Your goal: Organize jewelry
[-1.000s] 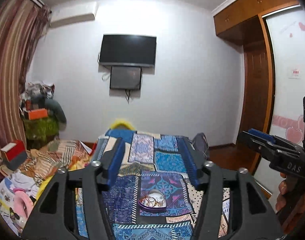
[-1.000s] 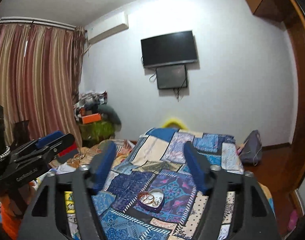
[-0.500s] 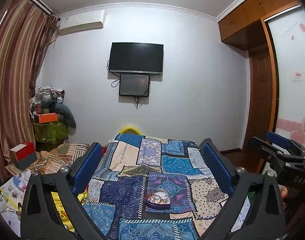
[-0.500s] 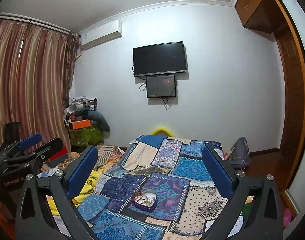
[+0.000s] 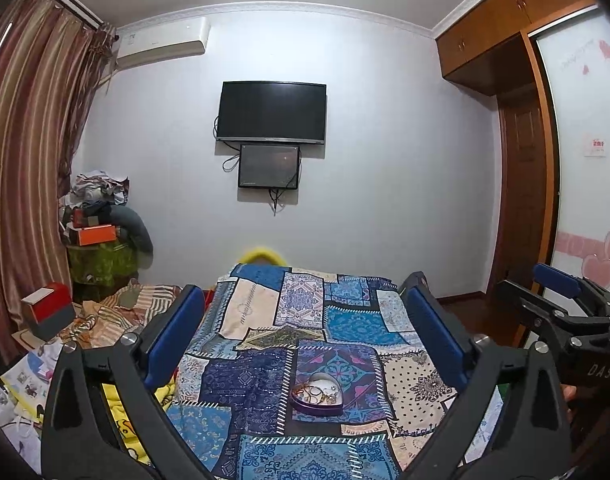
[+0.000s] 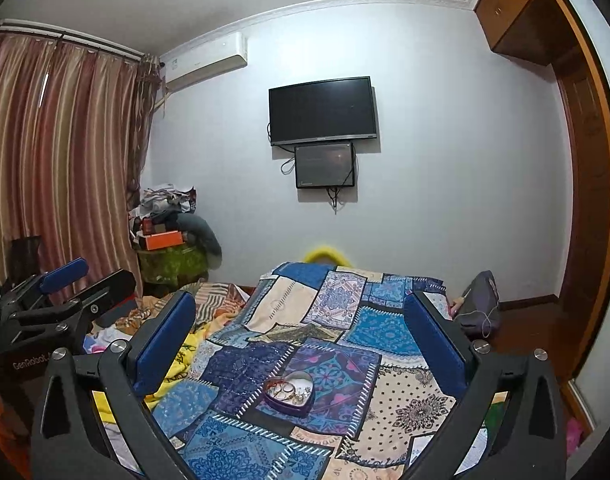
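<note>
Left wrist view is showing your left gripper [image 5: 305, 340] hovering over the patchwork bedspread [image 5: 265, 380], blue fingers [image 5: 177, 332] spread wide and holding nothing. Between them the heart-shaped tin [image 5: 317, 394] is sitting on the purple patch, lid off, rings and chains tangled inside; you're too far off to make out single pieces. Your right gripper [image 6: 301, 344] is gaping just as wide and empty, with the tin [image 6: 289, 394] lying between its fingers too, slightly left of centre. Each gripper is poking into the other's view at the edge, partly cut off. Bare quilt is surrounding the tin on every side, giving you open room. Along the bed's left edge, crumpled clothes [image 5: 117, 316] are crowding in; the near edge of the bed is hiding below both frames.
</note>
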Available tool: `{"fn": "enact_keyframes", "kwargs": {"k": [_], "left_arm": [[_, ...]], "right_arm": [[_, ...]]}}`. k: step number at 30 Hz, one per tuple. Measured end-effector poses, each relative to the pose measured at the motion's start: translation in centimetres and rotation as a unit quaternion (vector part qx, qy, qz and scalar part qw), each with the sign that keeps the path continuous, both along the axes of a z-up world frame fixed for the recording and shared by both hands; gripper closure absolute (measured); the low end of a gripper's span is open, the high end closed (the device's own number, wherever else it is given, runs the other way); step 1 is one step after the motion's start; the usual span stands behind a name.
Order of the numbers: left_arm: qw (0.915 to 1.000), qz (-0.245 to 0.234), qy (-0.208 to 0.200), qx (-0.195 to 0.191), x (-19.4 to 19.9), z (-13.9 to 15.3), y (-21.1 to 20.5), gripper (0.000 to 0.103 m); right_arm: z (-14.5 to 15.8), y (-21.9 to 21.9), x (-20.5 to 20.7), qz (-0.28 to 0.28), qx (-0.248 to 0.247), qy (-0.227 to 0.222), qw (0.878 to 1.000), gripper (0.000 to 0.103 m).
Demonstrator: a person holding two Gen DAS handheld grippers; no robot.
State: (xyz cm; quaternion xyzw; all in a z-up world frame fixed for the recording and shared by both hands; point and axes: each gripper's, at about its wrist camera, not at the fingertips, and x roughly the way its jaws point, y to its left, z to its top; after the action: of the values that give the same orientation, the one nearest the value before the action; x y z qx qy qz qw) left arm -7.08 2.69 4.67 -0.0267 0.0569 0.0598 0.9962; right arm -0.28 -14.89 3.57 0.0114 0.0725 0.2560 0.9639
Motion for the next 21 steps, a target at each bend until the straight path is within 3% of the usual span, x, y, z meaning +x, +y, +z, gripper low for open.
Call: {"fn": "enact_keyframes", "kwargs": {"k": [21], "left_arm": [[1.0,-0.002,0.005,0.004,0.41,-0.35,-0.08,0.001]], "right_arm": [[0.09,-0.38,-0.11,-0.004,-0.002,0.008,1.0,0.0]]}}
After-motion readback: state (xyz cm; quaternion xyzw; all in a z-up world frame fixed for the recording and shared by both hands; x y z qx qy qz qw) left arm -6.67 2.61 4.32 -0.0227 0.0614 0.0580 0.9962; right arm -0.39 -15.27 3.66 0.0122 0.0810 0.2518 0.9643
